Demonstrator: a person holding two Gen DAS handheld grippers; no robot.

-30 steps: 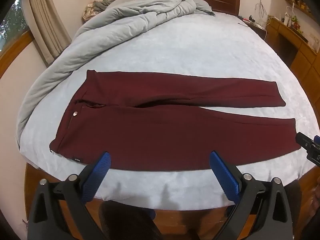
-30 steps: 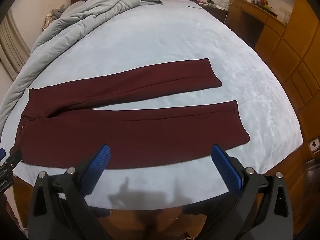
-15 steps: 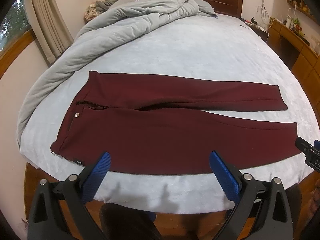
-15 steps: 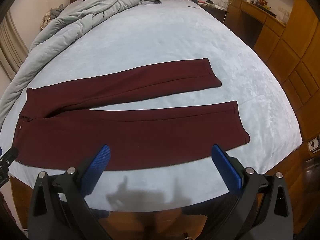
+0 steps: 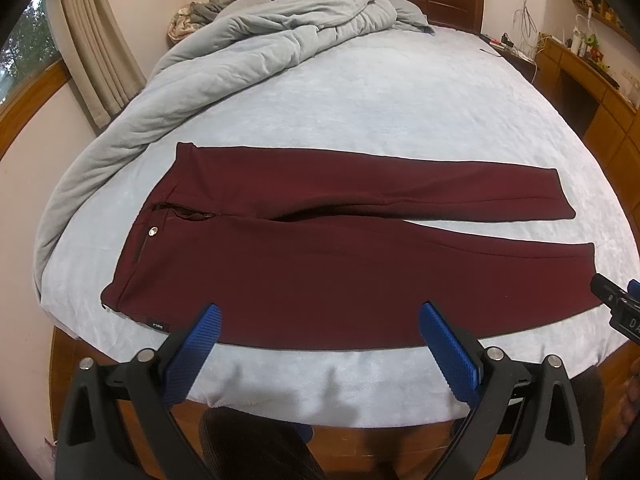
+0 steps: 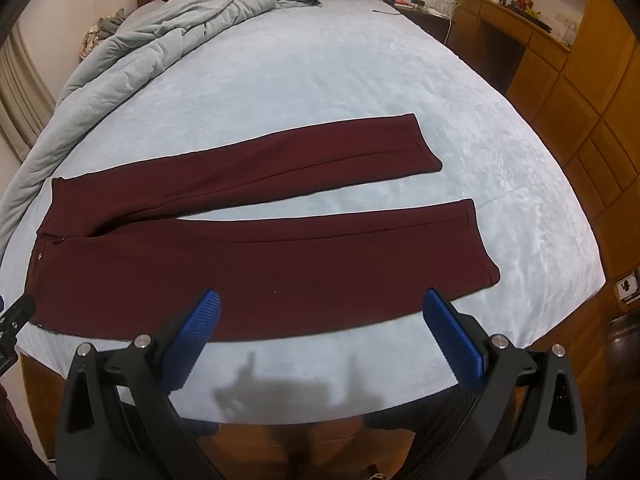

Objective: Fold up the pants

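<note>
Left wrist: left gripper point(image 5: 320, 314) sits wide apart, empty, hovering at the bed's point(image 5: 400, 92) near edge. Right gripper point(image 6: 322, 300) same deal, spread and empty. Pants point(image 5: 340, 248) lie flat just beyond, waistband at 9 o'clock, legs toward 3. Duvet point(image 5: 256, 52) bunched at 11.

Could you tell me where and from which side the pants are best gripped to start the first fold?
The pants lie flat, legs apart, waist left, hems right. Probably best to take the near leg's long edge from the bed's near side: left gripper at the waistband corner, right gripper at the near hem. Both are open and hover just short of that edge, so it can be lifted over the far leg.
</note>
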